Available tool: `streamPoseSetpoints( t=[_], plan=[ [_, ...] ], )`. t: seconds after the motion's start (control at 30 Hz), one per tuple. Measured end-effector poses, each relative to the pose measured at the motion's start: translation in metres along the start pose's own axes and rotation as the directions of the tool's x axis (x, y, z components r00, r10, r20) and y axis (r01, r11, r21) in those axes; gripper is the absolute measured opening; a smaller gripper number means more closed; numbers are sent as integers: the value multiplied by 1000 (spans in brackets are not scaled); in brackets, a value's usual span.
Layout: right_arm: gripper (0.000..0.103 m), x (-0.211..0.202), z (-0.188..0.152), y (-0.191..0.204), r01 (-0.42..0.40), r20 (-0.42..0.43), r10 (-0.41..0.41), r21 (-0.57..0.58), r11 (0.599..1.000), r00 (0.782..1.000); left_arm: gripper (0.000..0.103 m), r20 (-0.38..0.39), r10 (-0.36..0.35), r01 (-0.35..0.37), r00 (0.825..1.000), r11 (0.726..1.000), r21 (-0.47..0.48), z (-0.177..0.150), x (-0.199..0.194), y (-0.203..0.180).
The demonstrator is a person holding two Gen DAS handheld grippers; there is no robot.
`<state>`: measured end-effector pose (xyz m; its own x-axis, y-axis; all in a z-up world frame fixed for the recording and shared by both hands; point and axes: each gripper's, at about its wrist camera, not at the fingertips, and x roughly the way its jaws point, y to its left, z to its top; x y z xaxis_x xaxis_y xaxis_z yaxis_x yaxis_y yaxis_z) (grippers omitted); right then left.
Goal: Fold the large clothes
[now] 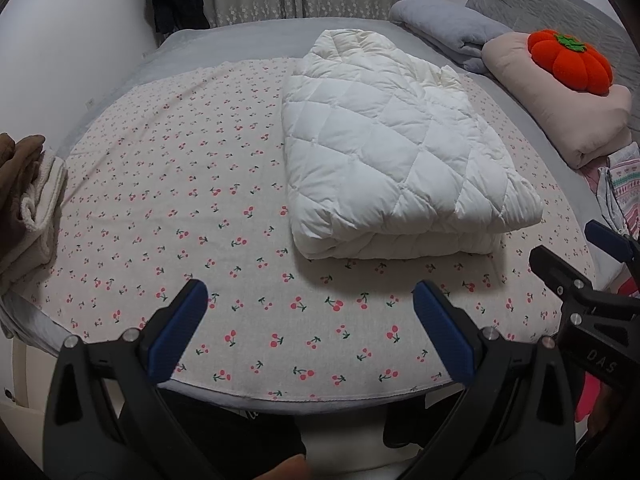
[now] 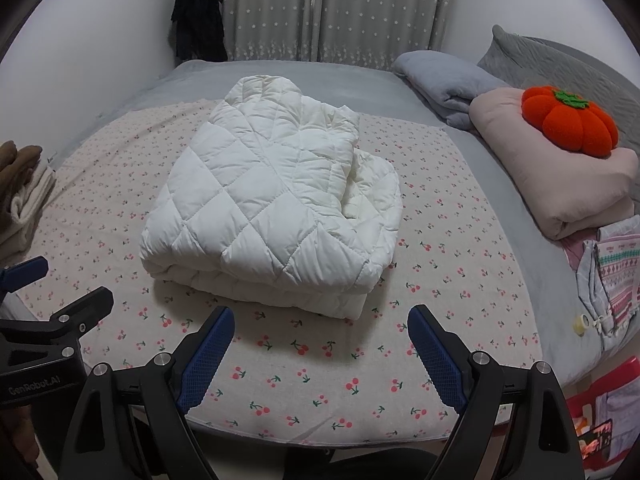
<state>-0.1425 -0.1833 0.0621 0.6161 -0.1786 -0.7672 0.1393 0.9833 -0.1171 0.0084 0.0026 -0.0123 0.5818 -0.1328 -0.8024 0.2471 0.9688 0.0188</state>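
Observation:
A white quilted puffer jacket lies folded into a thick rectangular bundle on the cherry-print cloth that covers the bed. In the right wrist view the same jacket sits straight ahead on the cloth. My left gripper hovers over the cloth's near edge, open, nothing between its blue pads, short of the jacket's near fold. My right gripper is open too, just in front of the bundle and apart from it. Each gripper shows at the other view's side: the right one, the left one.
Brown and cream clothes are stacked at the left edge. A pink folded blanket with an orange pumpkin cushion, a grey blanket and patterned clothes line the right side. Curtains hang behind the bed.

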Motion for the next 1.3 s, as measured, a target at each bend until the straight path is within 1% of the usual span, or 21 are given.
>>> streamPoseSetpoints(
  t=[1.3],
  plan=[
    [91,1,-1,0,-2,-7,2,-3,1000,1000,102,-1,-2,2,1000,1000,1,-2,0,-2]
  ],
)
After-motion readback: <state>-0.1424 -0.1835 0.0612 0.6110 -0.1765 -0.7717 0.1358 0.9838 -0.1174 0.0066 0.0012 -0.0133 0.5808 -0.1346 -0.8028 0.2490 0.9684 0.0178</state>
